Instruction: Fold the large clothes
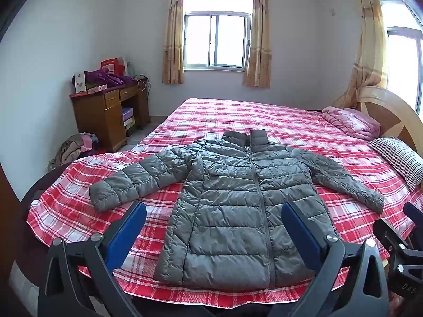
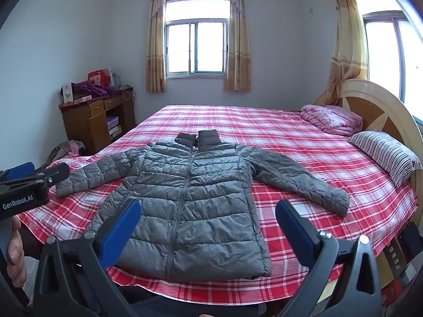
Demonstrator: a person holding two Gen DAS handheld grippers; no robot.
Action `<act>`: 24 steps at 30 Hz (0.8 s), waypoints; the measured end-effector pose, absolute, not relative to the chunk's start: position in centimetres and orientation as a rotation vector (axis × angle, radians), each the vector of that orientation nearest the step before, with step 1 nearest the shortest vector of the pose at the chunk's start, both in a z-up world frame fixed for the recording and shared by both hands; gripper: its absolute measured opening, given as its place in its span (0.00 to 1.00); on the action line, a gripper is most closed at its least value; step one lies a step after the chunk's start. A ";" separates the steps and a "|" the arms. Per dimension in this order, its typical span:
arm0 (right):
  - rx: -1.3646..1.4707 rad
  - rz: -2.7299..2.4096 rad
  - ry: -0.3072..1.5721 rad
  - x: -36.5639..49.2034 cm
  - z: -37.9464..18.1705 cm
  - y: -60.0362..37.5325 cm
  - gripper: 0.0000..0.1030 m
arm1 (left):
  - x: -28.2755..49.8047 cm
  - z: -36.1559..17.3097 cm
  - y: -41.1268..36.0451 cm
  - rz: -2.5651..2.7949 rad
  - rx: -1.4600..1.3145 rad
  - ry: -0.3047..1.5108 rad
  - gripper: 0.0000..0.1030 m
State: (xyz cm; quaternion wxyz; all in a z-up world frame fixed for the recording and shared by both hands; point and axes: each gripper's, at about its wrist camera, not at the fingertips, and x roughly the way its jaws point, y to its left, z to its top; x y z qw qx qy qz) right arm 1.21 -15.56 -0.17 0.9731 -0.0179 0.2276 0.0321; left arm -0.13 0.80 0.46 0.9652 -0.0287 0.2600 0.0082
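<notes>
A grey quilted puffer jacket lies flat and zipped on the bed, collar away from me, both sleeves spread out to the sides. It also shows in the right wrist view. My left gripper is open and empty, held above the jacket's lower half near the bed's front edge. My right gripper is open and empty, above the jacket's lower right side. The left gripper's body shows at the left edge of the right wrist view, and the right gripper's body at the right edge of the left wrist view.
The bed has a red plaid sheet. A folded pink quilt and a striped pillow lie by the wooden headboard on the right. A wooden desk with clutter stands far left, clothes piled on the floor beside it.
</notes>
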 end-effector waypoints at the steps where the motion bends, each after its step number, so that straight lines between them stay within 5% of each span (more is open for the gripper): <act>1: -0.038 0.067 0.465 1.5 -0.3 -15.3 1.00 | -0.1 0.5 0.8 0.018 -0.059 0.525 0.99; 24: 0.004 0.116 0.478 1.8 -0.6 -15.6 1.00 | -0.5 0.8 0.7 0.002 -0.073 0.497 0.99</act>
